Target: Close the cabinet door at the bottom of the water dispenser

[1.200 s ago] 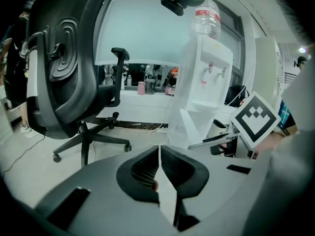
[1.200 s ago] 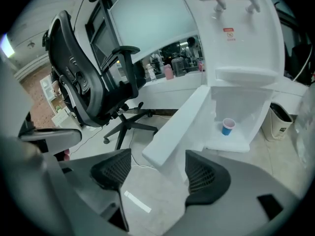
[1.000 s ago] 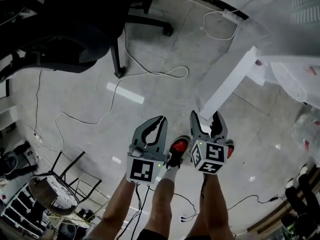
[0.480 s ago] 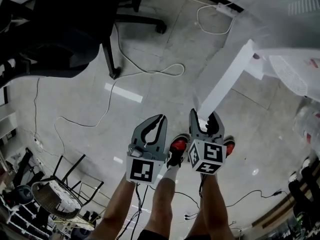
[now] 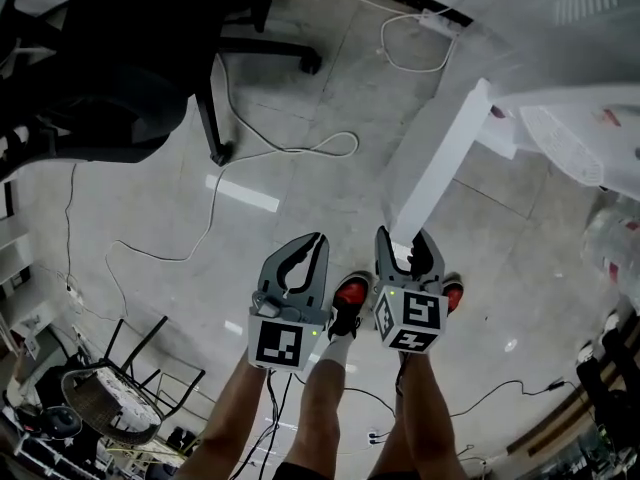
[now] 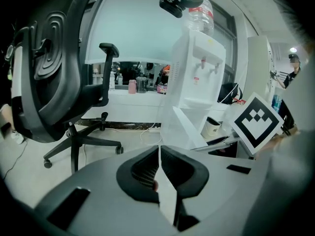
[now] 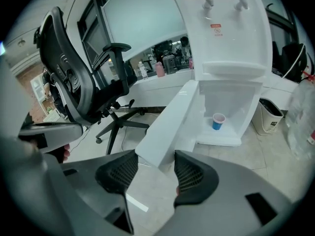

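Note:
The white water dispenser [image 7: 226, 43] stands ahead, its bottom cabinet open with a small blue cup [image 7: 218, 121] inside. The white cabinet door [image 5: 440, 168] swings out towards me. Its free end lies between the fingers of my right gripper [image 5: 405, 238], whose jaws are closing, and in the right gripper view the pads [image 7: 188, 173] meet both faces of the door [image 7: 170, 122]. My left gripper [image 5: 320, 240] hangs beside it to the left, shut and empty. In the left gripper view the left gripper [image 6: 159, 154] has its tips together, with the dispenser [image 6: 197, 77] beyond.
A black office chair [image 5: 120, 58] stands at the upper left, its wheeled base near white cables [image 5: 330, 148] on the tile floor. A power strip [image 5: 440, 18] lies by the wall. A waste bin [image 7: 269, 114] and a plastic bag [image 5: 610, 248] sit right of the dispenser. The person's legs are below.
The right gripper's jaws have narrowed around the door's free end, which now sits between them. The left gripper has stayed where it was.

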{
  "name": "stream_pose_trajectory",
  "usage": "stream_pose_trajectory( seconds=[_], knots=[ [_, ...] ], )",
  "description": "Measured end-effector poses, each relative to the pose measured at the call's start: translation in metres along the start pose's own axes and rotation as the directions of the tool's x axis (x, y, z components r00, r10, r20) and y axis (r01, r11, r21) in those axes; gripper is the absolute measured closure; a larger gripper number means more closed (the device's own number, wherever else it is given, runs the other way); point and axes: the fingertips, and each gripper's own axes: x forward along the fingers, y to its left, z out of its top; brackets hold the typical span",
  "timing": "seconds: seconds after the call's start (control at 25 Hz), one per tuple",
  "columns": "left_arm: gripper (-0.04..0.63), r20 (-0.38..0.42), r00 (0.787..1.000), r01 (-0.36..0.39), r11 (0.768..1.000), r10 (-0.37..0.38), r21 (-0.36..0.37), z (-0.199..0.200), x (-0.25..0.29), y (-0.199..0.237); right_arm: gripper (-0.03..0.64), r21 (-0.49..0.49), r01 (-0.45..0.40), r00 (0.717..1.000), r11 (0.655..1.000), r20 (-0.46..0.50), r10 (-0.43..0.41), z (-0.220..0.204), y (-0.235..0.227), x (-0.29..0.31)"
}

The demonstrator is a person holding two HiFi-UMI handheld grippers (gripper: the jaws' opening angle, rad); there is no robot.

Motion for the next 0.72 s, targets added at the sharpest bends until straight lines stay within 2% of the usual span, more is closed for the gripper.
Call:
stream_pose_trajectory(
  seconds=[0.72],
  knots=[
    [0.56,-0.012,0.997,0.072,0.995,-0.071,0.068,0.014,0.028,-0.086,0.403,0.055,0.046,0.998,0.997,0.031,-0.047,-0.02,-0.083,-0.046]
  ],
)
